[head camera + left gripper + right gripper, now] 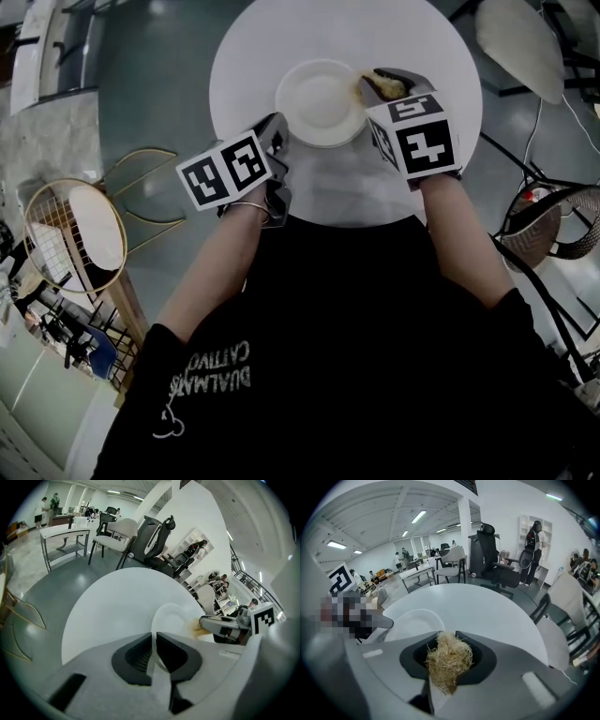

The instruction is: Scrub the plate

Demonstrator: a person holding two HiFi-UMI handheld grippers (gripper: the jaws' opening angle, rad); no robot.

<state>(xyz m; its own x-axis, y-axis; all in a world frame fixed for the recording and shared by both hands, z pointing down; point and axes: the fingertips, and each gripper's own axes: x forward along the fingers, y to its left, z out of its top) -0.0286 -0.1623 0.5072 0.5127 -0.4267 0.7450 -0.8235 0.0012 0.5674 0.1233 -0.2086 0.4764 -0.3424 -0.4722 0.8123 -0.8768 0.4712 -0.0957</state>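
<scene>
Black T-shirt [356, 375] with short sleeves [159, 342]; a pale grey gripper in each hand.
The shirt carries pale lettering [217, 364] and a small looped outline drawing [169, 424] under it; a thin metal bangle [246, 206] rings the left wrist; the left gripper [153, 639] and the right gripper [447, 637] share smooth, rounded grey-white shells with black pads set in dark recesses, one pad ribbed; the left cube [225, 171] and the right cube [417, 136] are white with bold black square patterns on their faces.
</scene>
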